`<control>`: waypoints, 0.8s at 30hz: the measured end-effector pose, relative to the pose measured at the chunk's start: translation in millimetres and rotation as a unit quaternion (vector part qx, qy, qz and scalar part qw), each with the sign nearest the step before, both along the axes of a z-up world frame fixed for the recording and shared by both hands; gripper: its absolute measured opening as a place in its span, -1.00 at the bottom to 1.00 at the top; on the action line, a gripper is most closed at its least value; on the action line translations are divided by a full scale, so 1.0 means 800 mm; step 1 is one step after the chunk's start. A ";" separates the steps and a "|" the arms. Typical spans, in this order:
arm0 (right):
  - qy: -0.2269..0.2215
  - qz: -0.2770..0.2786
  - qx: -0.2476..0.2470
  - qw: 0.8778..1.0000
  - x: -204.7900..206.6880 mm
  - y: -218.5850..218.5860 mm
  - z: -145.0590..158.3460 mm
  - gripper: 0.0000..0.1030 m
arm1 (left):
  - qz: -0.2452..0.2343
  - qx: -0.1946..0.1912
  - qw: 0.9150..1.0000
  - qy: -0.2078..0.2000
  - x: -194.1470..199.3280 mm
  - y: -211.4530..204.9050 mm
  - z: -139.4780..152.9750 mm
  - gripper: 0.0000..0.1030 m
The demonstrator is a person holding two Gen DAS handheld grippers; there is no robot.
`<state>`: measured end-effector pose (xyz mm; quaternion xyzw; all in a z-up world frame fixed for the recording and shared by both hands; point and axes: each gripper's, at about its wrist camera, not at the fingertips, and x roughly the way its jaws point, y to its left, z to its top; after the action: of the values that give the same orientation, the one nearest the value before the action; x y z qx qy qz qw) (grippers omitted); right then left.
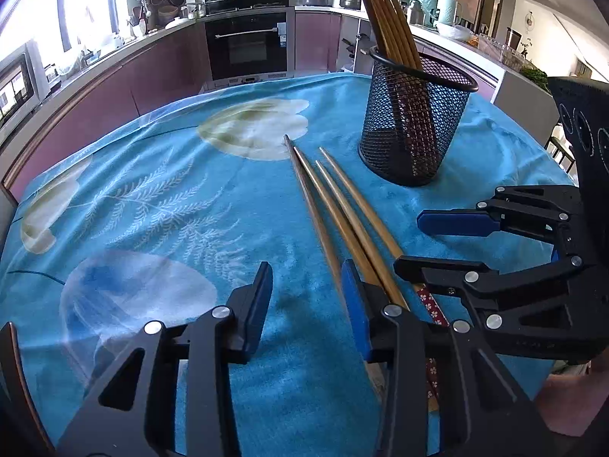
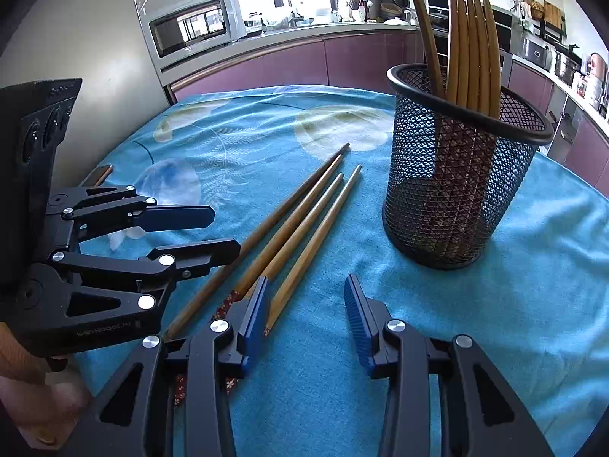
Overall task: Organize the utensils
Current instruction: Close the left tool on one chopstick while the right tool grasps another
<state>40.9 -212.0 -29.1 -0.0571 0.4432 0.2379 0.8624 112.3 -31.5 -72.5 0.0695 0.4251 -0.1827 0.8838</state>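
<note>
Several loose wooden chopsticks [image 1: 330,205] [image 2: 300,228] with red flowered ends lie side by side on the blue cloth. A black mesh holder [image 1: 411,129] [image 2: 456,190] stands beyond them with more chopsticks [image 1: 388,19] [image 2: 472,38] upright inside. My left gripper [image 1: 306,301] [image 2: 224,230] is open low over the thick ends; its right finger rests across the bundle, and the leftmost stick runs along that pad's inner side. My right gripper [image 2: 306,304] [image 1: 426,243] is open too, with the rightmost stick's end lying just inside its left pad. Neither pair of pads presses on anything.
The table under the blue flowered cloth [image 1: 152,198] [image 2: 533,285] is ringed by kitchen counters with an oven [image 1: 247,45] and a microwave [image 2: 194,26]. A hand [image 2: 23,381] holds the left gripper. The two grippers sit close together over the chopstick ends.
</note>
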 end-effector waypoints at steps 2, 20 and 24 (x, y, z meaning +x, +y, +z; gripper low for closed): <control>0.001 -0.003 -0.004 1.000 0.001 -0.003 0.000 -0.31 | -0.006 0.000 1.000 0.001 -0.003 -0.002 -0.001 -0.29; 0.007 -0.029 -0.006 1.000 0.007 -0.032 -0.002 -0.84 | 0.029 -0.050 0.998 0.030 -0.014 0.018 -0.011 -0.84; 0.014 -0.031 0.002 0.999 0.005 -0.041 -0.002 -0.88 | 0.040 -0.065 0.996 0.039 -0.029 0.027 -0.011 -0.85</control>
<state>44.7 -244.8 -30.7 -0.0379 0.4562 0.2126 0.8633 89.3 -9.6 -81.4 -0.0125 0.4487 -0.1775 0.8758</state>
